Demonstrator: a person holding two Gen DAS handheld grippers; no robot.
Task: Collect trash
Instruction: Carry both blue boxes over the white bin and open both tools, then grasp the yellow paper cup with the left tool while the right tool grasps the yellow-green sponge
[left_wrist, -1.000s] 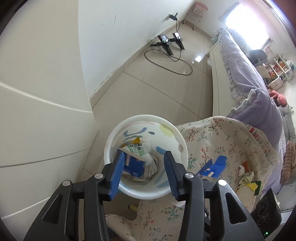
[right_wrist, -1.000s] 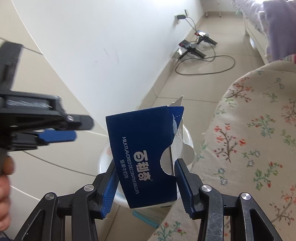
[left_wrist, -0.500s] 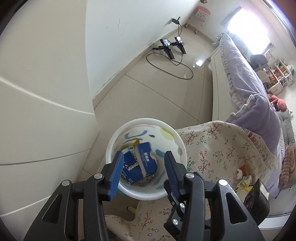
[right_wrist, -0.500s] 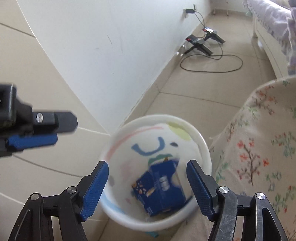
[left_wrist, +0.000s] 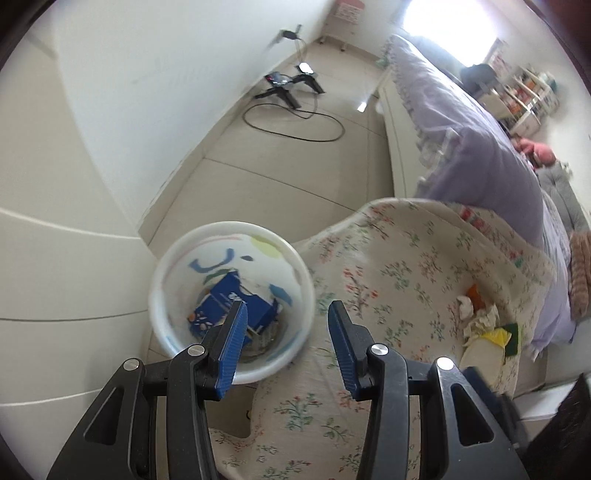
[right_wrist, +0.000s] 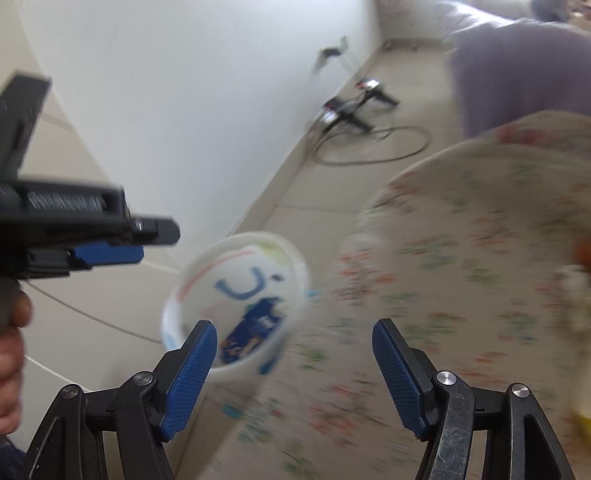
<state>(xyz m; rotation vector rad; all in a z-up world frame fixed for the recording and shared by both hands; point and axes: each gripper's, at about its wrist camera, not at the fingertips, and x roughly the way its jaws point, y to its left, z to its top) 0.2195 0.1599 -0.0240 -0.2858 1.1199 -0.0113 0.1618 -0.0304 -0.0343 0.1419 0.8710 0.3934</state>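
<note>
A white bin with a painted face stands on the floor beside the floral-covered table. A blue biscuit box lies inside it on other trash; it also shows in the blurred right wrist view. My left gripper is open and empty over the bin's near rim. My right gripper is open wide and empty, above the bin's edge and the table. Crumpled paper, an orange scrap and a yellow wrapper lie at the table's right side.
A white wall and cabinet doors stand left of the bin. A black cable and tripod stands lie on the tiled floor behind. A bed with purple bedding runs along the right. The left gripper's body shows at left in the right wrist view.
My right gripper opened and let go of the blue biscuit box, which dropped into the bin. Both grippers have since swung right, toward the table.
</note>
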